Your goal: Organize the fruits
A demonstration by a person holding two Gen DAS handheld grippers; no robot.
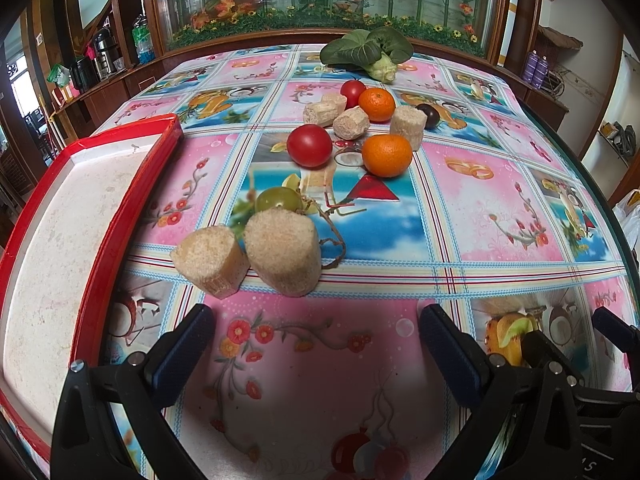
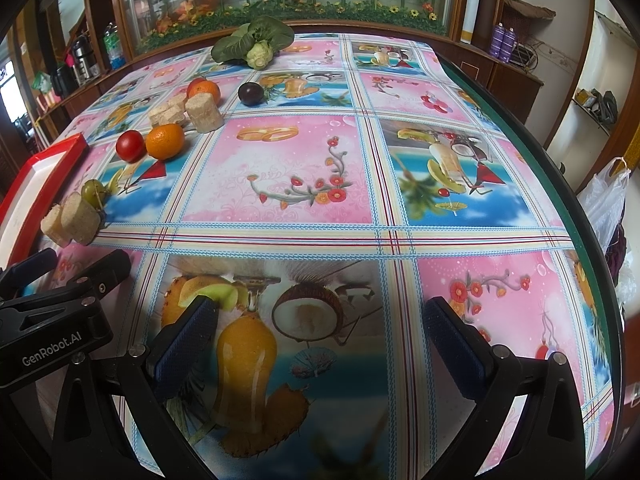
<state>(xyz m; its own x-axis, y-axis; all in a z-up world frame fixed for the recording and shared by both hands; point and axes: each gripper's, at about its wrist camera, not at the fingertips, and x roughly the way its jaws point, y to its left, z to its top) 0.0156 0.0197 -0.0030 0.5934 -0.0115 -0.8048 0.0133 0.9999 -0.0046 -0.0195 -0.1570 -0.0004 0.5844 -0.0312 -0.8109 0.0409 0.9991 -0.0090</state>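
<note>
Fruits lie loose on the patterned tablecloth. In the left wrist view two tan sugarcane chunks (image 1: pixel 248 254) lie nearest, with a green grape (image 1: pixel 278 199) just behind them. Farther back are a red tomato (image 1: pixel 309 145), an orange (image 1: pixel 387 155), more cane chunks (image 1: pixel 351 122), a second tomato (image 1: pixel 353 92), a second orange (image 1: pixel 376 104) and a dark plum (image 1: pixel 429 114). A red-rimmed white tray (image 1: pixel 60 240) lies at the left. My left gripper (image 1: pixel 316 344) is open and empty, short of the near chunks. My right gripper (image 2: pixel 320 340) is open and empty over bare cloth, right of the fruits (image 2: pixel 165 141).
A leafy green vegetable (image 1: pixel 368 54) lies at the table's far side, also in the right wrist view (image 2: pixel 256 46). A wooden cabinet with glass stands behind the table. The table's right edge (image 2: pixel 560 184) curves by a white plastic bag (image 2: pixel 608 204). The left gripper's body (image 2: pixel 52 320) shows at the right view's left.
</note>
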